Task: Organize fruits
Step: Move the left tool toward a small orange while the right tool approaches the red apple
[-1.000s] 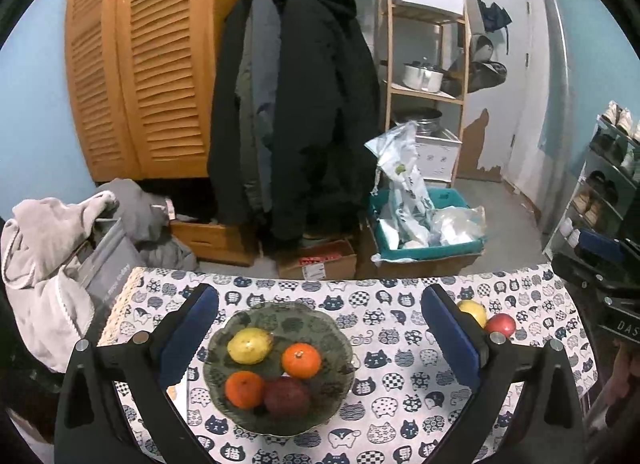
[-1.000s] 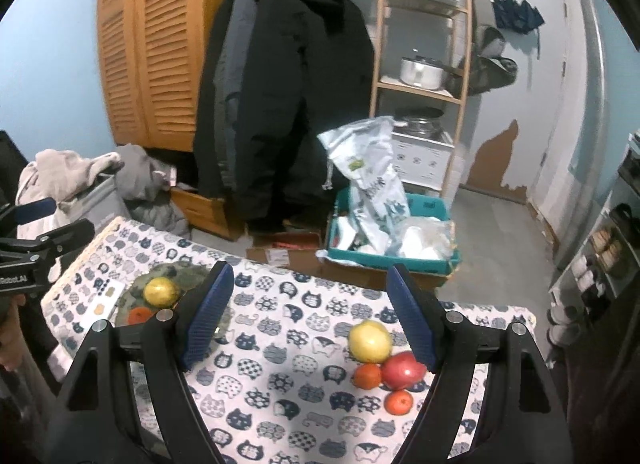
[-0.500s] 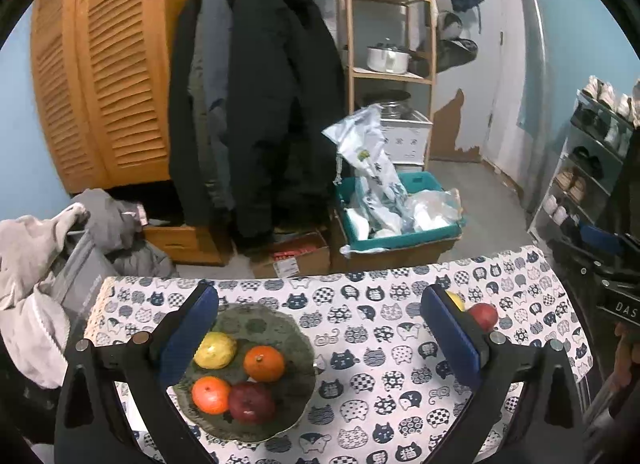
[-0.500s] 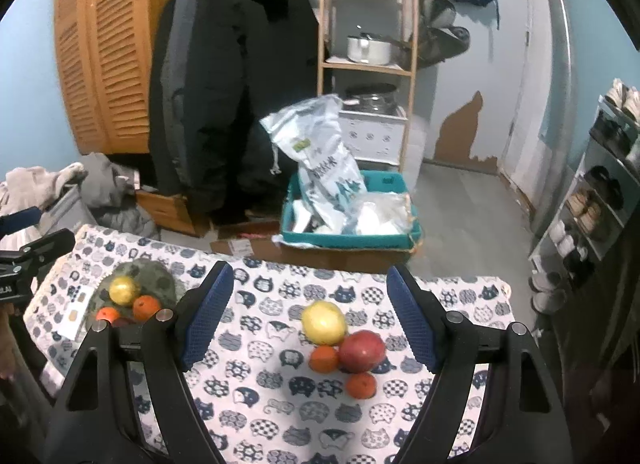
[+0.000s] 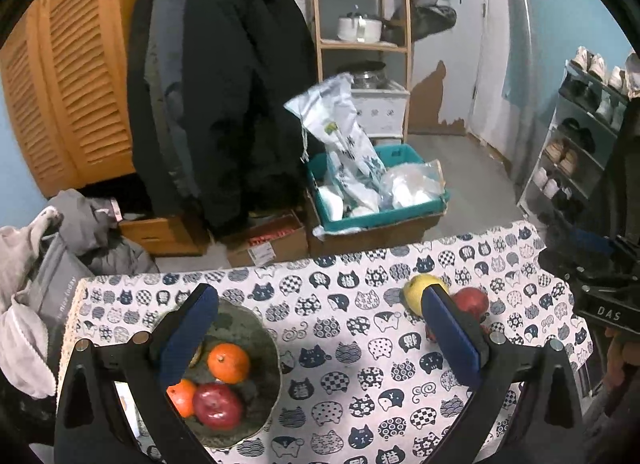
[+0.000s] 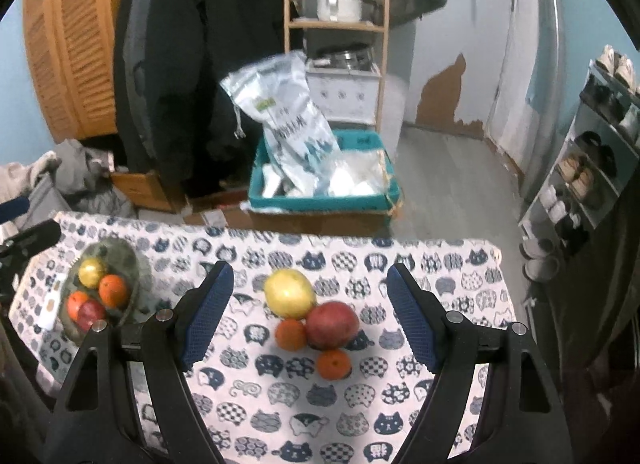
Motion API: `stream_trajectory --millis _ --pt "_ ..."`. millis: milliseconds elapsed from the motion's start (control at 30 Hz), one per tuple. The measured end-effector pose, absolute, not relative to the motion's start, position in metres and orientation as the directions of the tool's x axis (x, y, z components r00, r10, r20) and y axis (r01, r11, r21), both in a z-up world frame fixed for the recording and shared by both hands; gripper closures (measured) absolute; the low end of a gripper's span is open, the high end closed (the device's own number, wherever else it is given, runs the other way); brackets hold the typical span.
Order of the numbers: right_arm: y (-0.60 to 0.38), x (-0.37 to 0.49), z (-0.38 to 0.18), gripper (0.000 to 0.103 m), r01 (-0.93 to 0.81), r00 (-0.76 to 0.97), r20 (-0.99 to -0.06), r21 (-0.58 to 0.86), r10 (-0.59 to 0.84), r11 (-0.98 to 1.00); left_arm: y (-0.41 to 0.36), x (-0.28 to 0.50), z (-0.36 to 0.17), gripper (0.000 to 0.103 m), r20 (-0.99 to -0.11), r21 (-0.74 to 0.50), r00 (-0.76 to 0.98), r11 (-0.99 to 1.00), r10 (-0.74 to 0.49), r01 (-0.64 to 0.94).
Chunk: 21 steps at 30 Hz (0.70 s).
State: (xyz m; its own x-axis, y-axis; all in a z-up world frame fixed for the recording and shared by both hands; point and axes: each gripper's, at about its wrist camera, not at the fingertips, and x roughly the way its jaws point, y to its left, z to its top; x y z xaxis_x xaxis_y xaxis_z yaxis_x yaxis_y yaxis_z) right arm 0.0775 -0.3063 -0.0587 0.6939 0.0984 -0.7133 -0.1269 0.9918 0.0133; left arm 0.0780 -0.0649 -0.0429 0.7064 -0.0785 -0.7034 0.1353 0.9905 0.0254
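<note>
Fruits: right view alone shows bowl's yellow fruit [image 6: 91, 272] | left tool [image 5: 316, 338] apart | right tool [image 6: 308, 318] apart, empty

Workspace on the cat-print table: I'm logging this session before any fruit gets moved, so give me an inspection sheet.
Surface: white cat-print tablecloth, flat.
Job's things: dark glass bowl holds four fruits; loose cluster of yellow round fruit, red apple and two small oranges.
Clutter: small white card beside the bowl.
Grippers: left tool open, empty, near the bowl; right tool open, empty, framing the cluster.
Cables: nothing seen.
Surroundings: hanging black coats, teal crate, wooden shelf, shoe rack.
</note>
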Motion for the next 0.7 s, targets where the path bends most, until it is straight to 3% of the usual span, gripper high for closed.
stream_trajectory --millis 333,700 --pt "-0.324 0.109 -0.123 0.024 -0.111 0.56 -0.824 0.034 0.09 0.993 -0.09 0.115 -0.096 0.001 -0.795 -0.022 0.596 0.988 -0.112 0.156" --pt "-0.334 0.14 -0.197 0.024 -0.098 0.413 -0.905 0.069 0.103 0.993 -0.116 0.144 -0.156 0.001 -0.862 0.008 0.502 0.987 -0.074 0.159"
